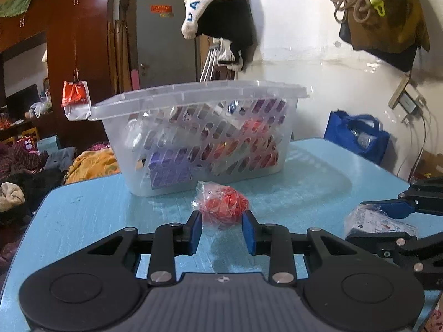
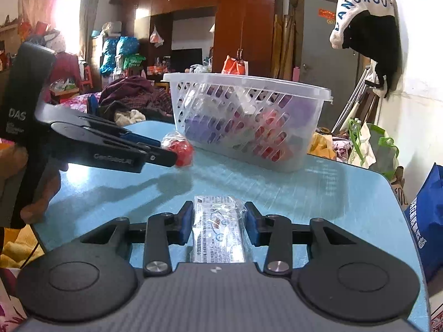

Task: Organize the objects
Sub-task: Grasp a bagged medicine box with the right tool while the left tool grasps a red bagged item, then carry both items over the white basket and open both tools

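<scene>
A clear bag of red pieces (image 1: pixel 221 206) lies on the blue table (image 1: pixel 83 207) just in front of a clear slotted basket (image 1: pixel 193 94) filled with several packets. My left gripper (image 1: pixel 221 217) is shut on that bag, one blue pad against each side. To the right, my right gripper (image 1: pixel 371 221) holds a flat printed packet (image 1: pixel 379 221). In the right wrist view the packet (image 2: pixel 217 229) lies lengthwise between the pads of my right gripper (image 2: pixel 218 207), which press on its wrap. My left gripper (image 2: pixel 166 152) reaches in from the left with the red bag (image 2: pixel 182 149) at its tip, near the basket (image 2: pixel 249 80).
A person's hand (image 2: pixel 41 193) grips the left tool's handle. A blue shopping bag (image 1: pixel 354 135) stands off the table's far right edge. Clothes hang on the wall (image 1: pixel 221 13) above the basket. Piled bedding (image 1: pixel 91 163) lies past the left edge.
</scene>
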Motion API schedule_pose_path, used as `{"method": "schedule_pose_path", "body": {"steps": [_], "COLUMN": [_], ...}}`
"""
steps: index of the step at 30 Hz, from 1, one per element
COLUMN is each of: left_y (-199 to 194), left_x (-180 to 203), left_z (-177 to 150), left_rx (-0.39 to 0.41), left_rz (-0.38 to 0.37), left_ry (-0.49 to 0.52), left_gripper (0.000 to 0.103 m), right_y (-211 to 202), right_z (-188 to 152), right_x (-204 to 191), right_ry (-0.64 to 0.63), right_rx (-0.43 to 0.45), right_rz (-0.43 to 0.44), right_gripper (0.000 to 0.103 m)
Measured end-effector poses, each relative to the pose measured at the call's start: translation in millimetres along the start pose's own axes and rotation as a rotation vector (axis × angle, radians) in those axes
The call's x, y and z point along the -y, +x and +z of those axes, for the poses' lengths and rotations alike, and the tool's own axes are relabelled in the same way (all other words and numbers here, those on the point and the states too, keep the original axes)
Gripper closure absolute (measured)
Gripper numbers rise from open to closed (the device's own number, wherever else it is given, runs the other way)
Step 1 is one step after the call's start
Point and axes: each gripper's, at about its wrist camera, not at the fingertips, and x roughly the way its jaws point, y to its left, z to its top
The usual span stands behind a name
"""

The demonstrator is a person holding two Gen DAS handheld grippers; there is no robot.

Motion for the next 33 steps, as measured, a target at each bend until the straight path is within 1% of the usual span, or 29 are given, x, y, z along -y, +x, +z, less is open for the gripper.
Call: {"method": "schedule_pose_path", "body": {"steps": [2,3,4,7,12,18,20,23,26,27,28,30,33], "left_y": [-3,-6,-7,-14,-20,-36,-43,-50,-48,-43,-35,-15,15], "left_x": [0,0,-1,-6,-11,-20,-23,-32,-43,-48,-51,-61,-74], "left_z": [-1,-1,-1,1,3,7,12,31,63,78,90,113,136], "left_rx": [0.02,0.035,0.047,0.085,0.121,0.189,0.209,0.246,0.275,0.282,0.273,0.251,0.191], "left_rz": [0.002,0.003,0.004,-0.001,-0.014,-0.024,-0.035,-0.04,-0.054,-0.045,-0.035,-0.025,0.001], "left_ry": [-0.001,-0.003,-0.008,-0.032,-0.048,-0.089,-0.104,-0.127,-0.157,-0.17,-0.177,-0.212,-0.244], "left_gripper": [0.068,0.07,0.074,0.074,0.074,0.074,0.074,0.074,0.074,0.074,0.073,0.073,0.073], "right_y": [-1,-2,-2,-5,-7,-6,-8,-8,1,7,18,41,69], "right_z": [2,3,4,12,35,43,51,74,111,123,139,161,178], "right_x": [3,4,5,5,6,8,11,16,21,23,25,31,38], "right_ry": [0.011,0.016,0.02,0.025,0.021,0.029,0.038,0.047,0.04,0.038,0.032,0.034,0.026], "right_rx": [0.011,0.018,0.024,0.057,0.097,0.124,0.145,0.183,0.227,0.233,0.23,0.218,0.188], "right_rz": [-0.001,0.0,0.002,-0.002,-0.003,-0.002,-0.001,-0.003,-0.033,-0.043,-0.057,-0.096,-0.155], "right_gripper": [0.061,0.061,0.061,0.061,0.061,0.061,0.061,0.061,0.06,0.06,0.06,0.061,0.061]}}
